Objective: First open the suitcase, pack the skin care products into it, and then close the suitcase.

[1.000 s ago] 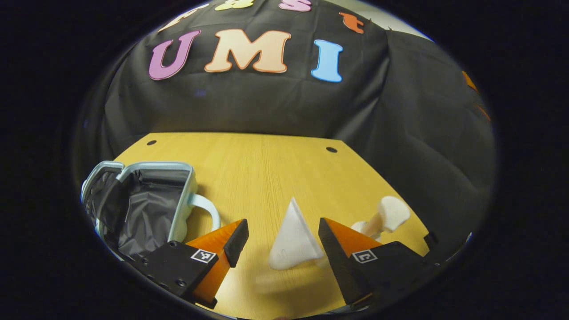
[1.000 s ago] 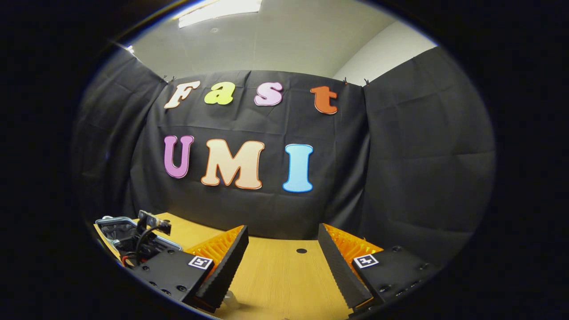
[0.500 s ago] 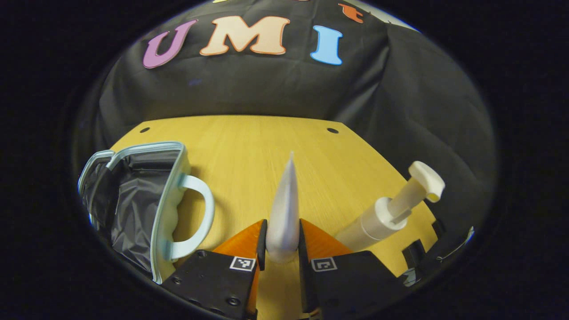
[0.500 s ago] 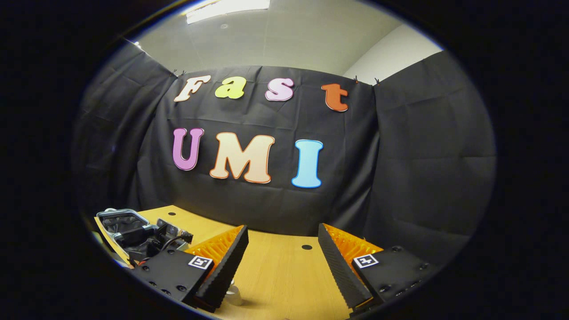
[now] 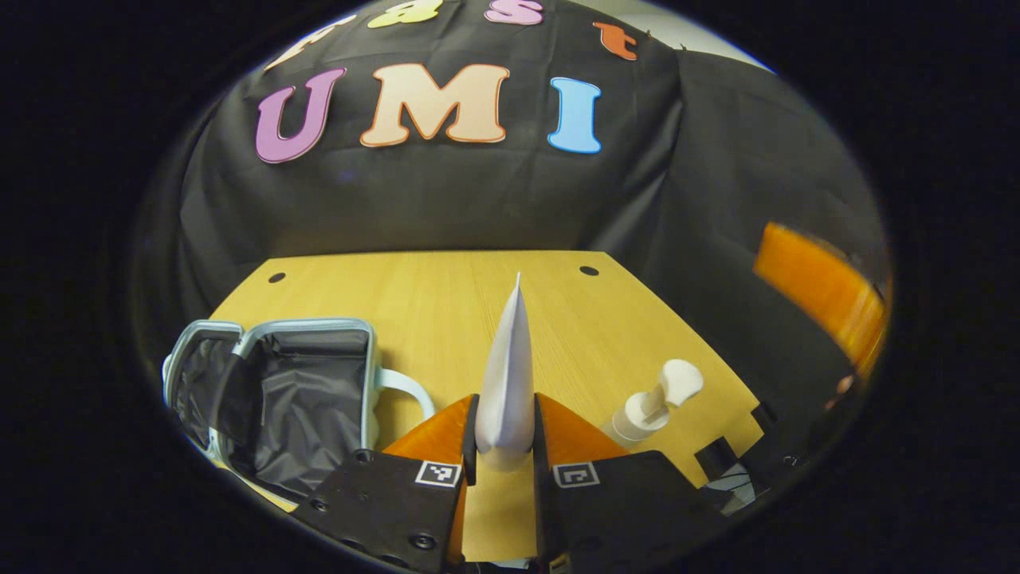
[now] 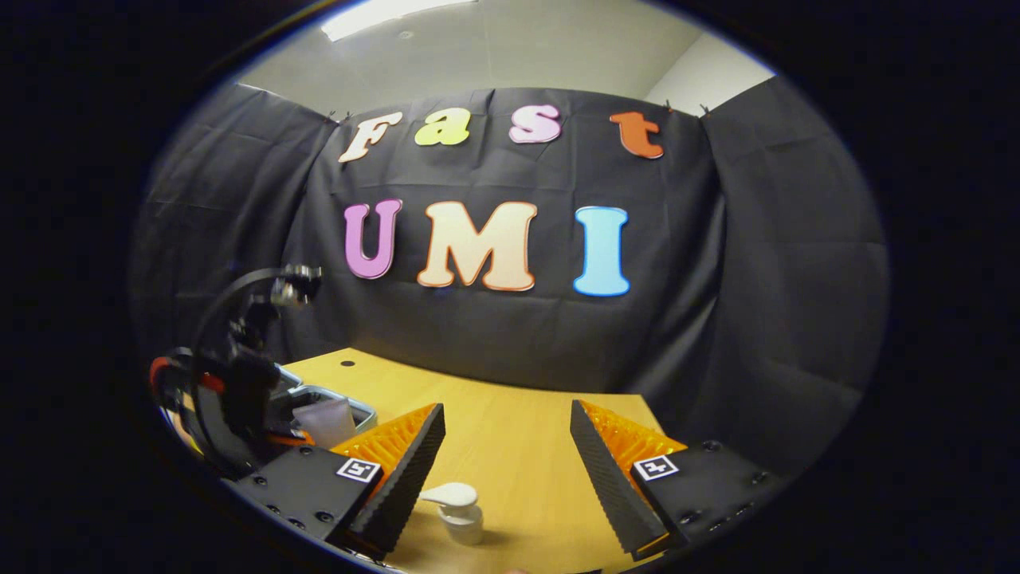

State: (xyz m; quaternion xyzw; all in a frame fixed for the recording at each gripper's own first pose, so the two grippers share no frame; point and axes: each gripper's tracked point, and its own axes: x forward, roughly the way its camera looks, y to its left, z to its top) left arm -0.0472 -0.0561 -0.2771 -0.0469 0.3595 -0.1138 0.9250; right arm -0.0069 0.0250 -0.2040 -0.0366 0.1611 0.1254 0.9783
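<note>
We see the left tool clamped on a white squeezable tube just right of the open pale-blue suitcase on the yellow wooden bench — the white pump bottle stands farther right; the right tool gapes apart.

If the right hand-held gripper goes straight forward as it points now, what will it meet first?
Probably nothing soon. The right hand-held gripper is open, with bare table ahead up to the black cloth wall. The pump bottle stands low near its left finger, seemingly under that line; depth is unclear.
</note>
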